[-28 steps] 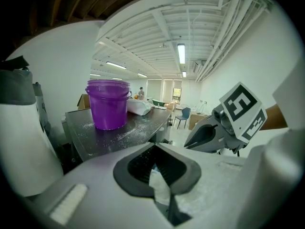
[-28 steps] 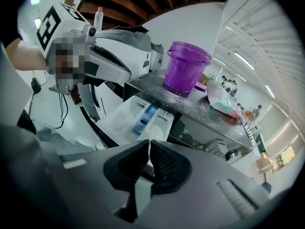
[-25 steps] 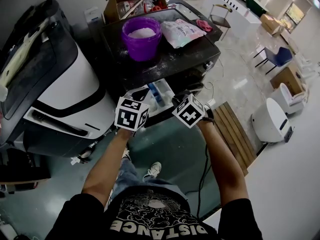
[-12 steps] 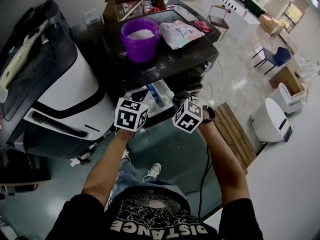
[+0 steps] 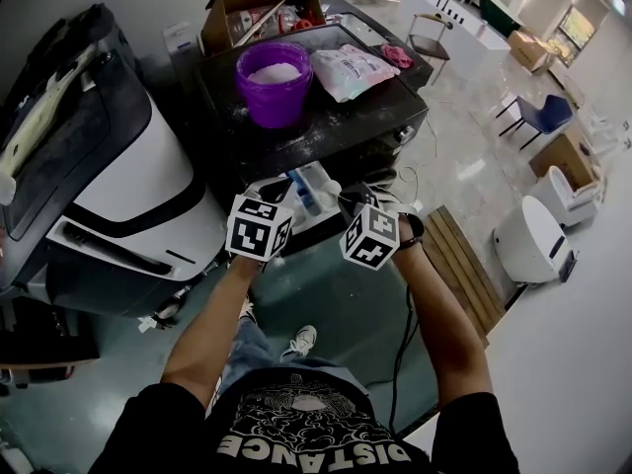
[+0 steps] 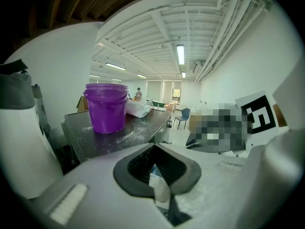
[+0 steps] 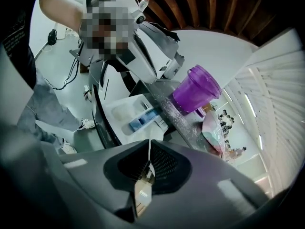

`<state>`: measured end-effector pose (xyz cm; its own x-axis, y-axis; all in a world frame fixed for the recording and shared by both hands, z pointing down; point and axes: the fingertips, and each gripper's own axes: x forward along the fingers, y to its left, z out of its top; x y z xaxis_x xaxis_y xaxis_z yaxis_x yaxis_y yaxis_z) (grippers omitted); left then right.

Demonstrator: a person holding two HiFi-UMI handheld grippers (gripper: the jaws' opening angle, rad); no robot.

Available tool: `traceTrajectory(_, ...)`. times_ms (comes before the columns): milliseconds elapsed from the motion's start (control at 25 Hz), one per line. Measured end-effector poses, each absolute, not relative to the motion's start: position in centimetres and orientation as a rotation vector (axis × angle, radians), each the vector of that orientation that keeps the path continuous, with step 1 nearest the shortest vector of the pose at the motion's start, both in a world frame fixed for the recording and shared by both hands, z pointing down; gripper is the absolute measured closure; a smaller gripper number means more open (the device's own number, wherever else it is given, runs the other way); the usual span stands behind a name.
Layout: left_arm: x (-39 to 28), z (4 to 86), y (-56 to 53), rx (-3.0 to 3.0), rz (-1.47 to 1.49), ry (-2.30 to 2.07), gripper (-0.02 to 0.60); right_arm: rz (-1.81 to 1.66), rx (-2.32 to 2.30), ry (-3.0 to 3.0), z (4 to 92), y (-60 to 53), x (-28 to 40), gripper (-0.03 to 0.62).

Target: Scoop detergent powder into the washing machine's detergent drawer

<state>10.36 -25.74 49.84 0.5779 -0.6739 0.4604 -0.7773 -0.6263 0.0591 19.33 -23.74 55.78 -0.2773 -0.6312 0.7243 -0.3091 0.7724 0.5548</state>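
The washing machine's black top (image 5: 346, 121) carries a purple bucket (image 5: 275, 92) with white powder in it and a detergent bag (image 5: 354, 67). Below its front edge the white detergent drawer (image 5: 314, 188) stands pulled out, with a blue insert; it also shows in the right gripper view as the drawer (image 7: 136, 113). My left gripper (image 5: 263, 205) hovers at the drawer's left front and my right gripper (image 5: 354, 203) at its right front. Both are shut with nothing between the jaws, as the left gripper (image 6: 155, 173) and right gripper (image 7: 148, 161) show. No scoop is visible.
A second white and black machine (image 5: 118, 166) stands close on the left. An open cardboard box (image 5: 259, 8) sits behind the bucket. A wooden pallet (image 5: 464, 255) and a white round appliance (image 5: 533, 235) lie to the right. The person's shoe (image 5: 301, 339) is below the drawer.
My right gripper has drifted slightly down and back from the drawer and turned a little. The left gripper has stayed in place.
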Motion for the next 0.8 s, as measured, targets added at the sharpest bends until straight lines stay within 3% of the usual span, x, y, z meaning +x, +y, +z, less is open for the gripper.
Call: traceTrajectory(800, 9.3, 45.5, -25.6, 2.556, 0.587, -1.288, 0.58, 0.187, 1.197, -2.262, 48.6, -25.4, 19.6, 0.559)
